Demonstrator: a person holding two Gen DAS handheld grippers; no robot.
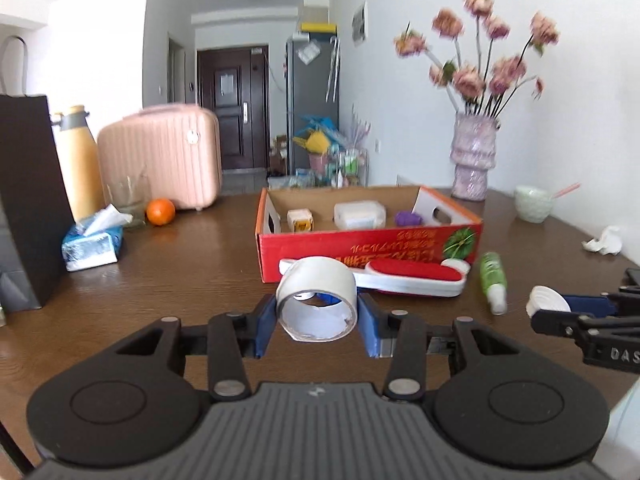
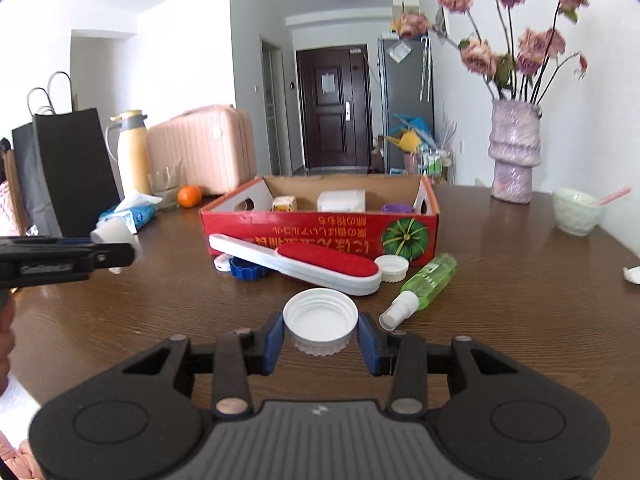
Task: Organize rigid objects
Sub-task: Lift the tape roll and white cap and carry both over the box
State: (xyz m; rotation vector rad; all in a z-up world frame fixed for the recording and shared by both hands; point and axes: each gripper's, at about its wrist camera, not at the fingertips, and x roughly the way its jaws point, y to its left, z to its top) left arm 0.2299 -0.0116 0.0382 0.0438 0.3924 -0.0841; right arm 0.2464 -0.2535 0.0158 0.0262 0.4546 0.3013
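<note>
My left gripper (image 1: 317, 316) is shut on a white tape roll (image 1: 316, 304), held above the table in front of the red cardboard box (image 1: 360, 248). My right gripper (image 2: 320, 334) is shut on a white jar lid (image 2: 320, 320), also seen in the left wrist view (image 1: 546, 300). The box (image 2: 312, 232) holds a small yellow-white item (image 1: 300, 220), a white container (image 1: 359, 214) and a purple object (image 1: 408, 218). In front of it lie a red-and-white lint brush (image 2: 312, 266), a green spray bottle (image 2: 424, 284), another white lid (image 2: 392, 268) and a blue lid (image 2: 248, 270).
A vase of pink flowers (image 2: 514, 152), a green bowl (image 2: 576, 210) and crumpled tissue (image 1: 604, 240) are at the right. A tissue pack (image 1: 92, 244), orange (image 1: 160, 211), glass, yellow thermos (image 1: 78, 160), pink suitcase (image 1: 160, 156) and black bag (image 1: 28, 200) are at the left.
</note>
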